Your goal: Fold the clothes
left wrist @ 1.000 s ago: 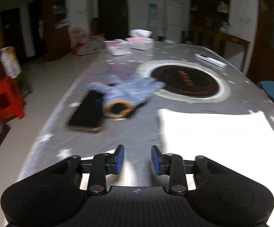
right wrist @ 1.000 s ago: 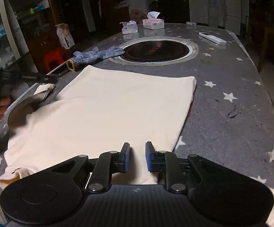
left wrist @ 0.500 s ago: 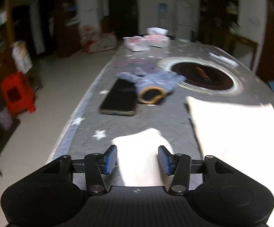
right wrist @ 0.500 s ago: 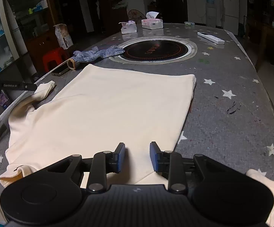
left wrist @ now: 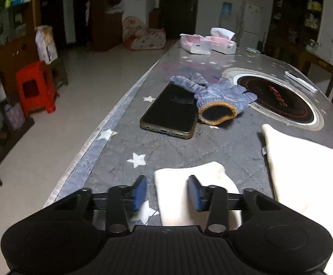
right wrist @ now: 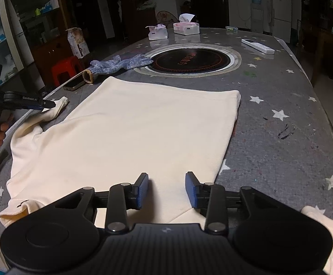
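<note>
shirt: cream top (right wrist: 129, 133) lies flat on the starry table (right wrist: 281, 151), hem toward the cooktop.
left gripper (left wrist: 167, 191): jaws just closing, still apart around the sleeve cuff (left wrist: 189, 171), no pinch yet.
right gripper (right wrist: 166, 189): jaws just opening, spread over the near fabric, holding nothing.
tip: we'd bite the cuff deep, then fold the sleeve inward, clear of the phone (left wrist: 171, 112).

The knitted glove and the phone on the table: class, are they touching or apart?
Touching. In the left wrist view the glove's blue fingers lie across the far end of the phone's dark screen, and its orange cuff sits right against the phone's side edge.
</note>
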`<state>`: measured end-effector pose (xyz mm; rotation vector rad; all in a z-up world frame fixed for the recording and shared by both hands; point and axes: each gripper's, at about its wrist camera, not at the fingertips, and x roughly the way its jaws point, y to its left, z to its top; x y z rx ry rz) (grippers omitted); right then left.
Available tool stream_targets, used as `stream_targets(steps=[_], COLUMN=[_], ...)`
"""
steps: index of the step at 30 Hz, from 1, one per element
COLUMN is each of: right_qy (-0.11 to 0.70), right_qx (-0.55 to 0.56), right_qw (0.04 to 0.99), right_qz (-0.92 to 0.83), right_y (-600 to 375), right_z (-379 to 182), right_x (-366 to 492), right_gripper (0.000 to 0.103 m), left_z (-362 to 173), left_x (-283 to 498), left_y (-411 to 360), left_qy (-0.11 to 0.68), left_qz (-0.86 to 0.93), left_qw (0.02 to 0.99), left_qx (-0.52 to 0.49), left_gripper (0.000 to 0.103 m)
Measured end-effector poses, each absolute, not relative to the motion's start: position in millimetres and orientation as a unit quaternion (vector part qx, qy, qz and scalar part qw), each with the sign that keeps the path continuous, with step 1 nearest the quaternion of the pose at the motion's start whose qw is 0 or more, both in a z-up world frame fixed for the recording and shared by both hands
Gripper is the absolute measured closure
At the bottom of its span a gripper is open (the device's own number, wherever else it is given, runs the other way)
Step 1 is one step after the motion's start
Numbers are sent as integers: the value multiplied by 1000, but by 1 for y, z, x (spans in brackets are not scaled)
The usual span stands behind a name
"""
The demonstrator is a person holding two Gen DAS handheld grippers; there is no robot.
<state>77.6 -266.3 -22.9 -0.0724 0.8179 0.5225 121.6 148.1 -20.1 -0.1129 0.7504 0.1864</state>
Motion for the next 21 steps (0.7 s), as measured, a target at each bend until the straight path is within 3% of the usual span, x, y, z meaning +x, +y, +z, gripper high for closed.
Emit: stream_targets(steps=[3,5,21], right_qy=[393,392,385], right_qx=[-37,-37,-60], right_qw=[884,885,889], right_qz=[250,249,242], right_y=[-265,-265,-259], right_z=[-23,-23,-23], right_x=[77,77,73], right_gripper=[66,66,65], left_z=[-19,-16,-17], left_x=[116,111,31], left_y=[148,148,201], left_qy=[358,351,367], left_qz=[98,117,262], left_qw=[927,928,892], left_qx=[-52,-41,-22], left_gripper=[93,96,97])
